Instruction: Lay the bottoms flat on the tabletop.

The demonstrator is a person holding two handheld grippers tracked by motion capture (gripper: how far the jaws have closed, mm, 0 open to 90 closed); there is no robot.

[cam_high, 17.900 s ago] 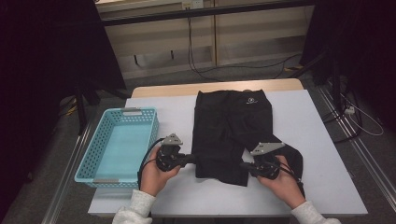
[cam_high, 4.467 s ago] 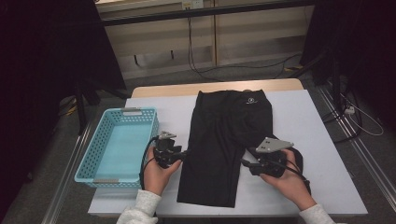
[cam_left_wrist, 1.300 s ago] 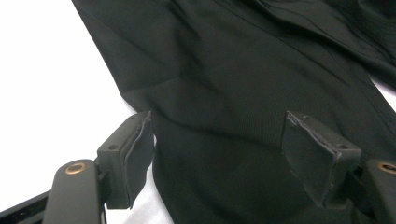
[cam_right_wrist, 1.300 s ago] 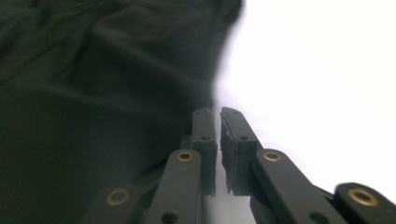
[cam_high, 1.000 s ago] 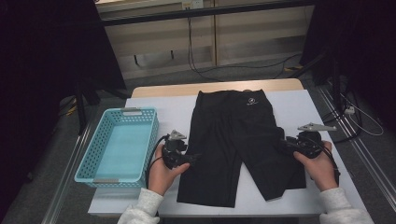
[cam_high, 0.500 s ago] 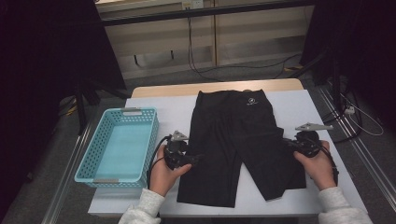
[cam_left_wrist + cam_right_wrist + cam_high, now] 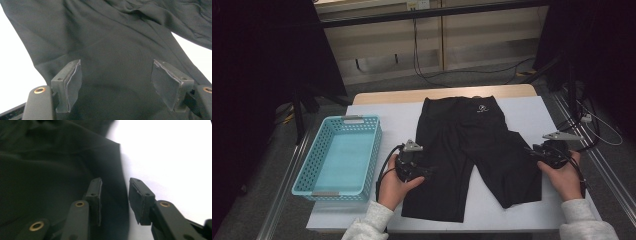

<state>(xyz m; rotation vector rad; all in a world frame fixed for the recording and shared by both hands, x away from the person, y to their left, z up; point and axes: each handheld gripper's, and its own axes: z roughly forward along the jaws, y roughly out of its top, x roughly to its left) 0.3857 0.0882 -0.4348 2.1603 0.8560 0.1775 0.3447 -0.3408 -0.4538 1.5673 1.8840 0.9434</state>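
While the black shorts [image 7: 472, 150] lie flat near the middle of the white table [image 7: 557, 210], waistband at the far edge and 2 legs pointing toward the person, a turquoise basket [image 7: 339, 157] stands apart at the left. Next comes the left gripper [image 7: 424, 172], resting at the outer hem of the near leg; in the left gripper view [image 7: 117, 82] its jaws stand spread with cloth lying flat beneath them, nothing pinched. Farthest right, the right gripper [image 7: 537, 152] sits at the outer edge of the splayed leg; its jaws have just been opening, and in the right gripper view [image 7: 115, 195] they straddle the fabric edge without pressing it. Each leg's long axis runs away from its hand, so the right hand seems nearer a fresh grasp.
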